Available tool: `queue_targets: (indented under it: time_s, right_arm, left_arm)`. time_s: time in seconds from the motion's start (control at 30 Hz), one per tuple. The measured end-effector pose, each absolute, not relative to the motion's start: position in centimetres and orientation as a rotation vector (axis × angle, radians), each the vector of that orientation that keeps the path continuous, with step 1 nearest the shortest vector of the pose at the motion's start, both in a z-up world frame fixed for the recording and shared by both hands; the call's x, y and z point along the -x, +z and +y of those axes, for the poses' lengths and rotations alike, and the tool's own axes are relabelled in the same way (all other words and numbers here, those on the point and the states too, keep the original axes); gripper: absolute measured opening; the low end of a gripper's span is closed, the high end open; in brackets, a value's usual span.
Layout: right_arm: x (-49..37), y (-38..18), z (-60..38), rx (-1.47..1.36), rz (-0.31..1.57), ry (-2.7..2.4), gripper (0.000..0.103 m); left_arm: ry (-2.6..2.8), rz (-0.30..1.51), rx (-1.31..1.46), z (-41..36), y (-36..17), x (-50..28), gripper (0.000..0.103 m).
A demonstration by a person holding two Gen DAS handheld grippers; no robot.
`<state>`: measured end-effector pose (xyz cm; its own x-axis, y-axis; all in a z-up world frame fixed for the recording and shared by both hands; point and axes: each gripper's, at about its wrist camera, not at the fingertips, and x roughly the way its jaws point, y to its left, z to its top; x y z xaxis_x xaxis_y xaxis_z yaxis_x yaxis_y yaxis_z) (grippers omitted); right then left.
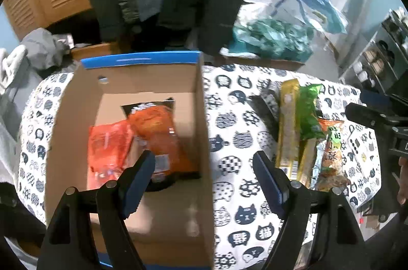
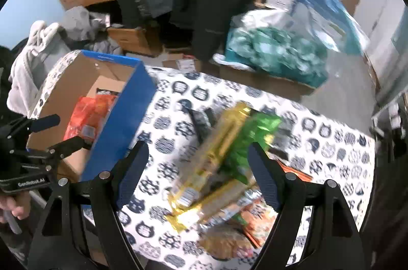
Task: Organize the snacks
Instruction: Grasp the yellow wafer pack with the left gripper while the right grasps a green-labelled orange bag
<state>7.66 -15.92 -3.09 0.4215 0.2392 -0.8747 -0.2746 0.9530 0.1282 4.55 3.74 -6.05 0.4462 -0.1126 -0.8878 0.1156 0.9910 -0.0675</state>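
The left tongs (image 1: 204, 165) are wide open and hold nothing; they hang over the right wall of the cardboard box (image 1: 204, 117), with one finger above the inside of the box and the other above the tabletop (image 1: 229, 117) with its cat-pattern cloth. Inside the box lie two snacks: a red packet (image 1: 107, 145) and, partly over it, an orange packet (image 1: 158, 135). The right tongs (image 2: 197, 165) are also open and empty, above the pile of snacks that lies on the tabletop to the right of the box. In this pile there are a long gold packet (image 2: 216, 155), a green packet (image 2: 252, 137) touching it, and an orange-and-silver packet (image 1: 329, 158) nearer to the camera. The pile is blurred in the right wrist view.
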Motion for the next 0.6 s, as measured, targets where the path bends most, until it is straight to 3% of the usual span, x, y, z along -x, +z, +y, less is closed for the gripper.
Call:
queue_targets:
  time_s: [0.6]
  right_arm:
    - [-4.5, -8.8, -27.8, -0.093, 1.193, 0.134, 0.081]
  left_arm:
    - [-0.274, 1.174, -0.066, -5.7, -9.2, -6.0, 0.080]
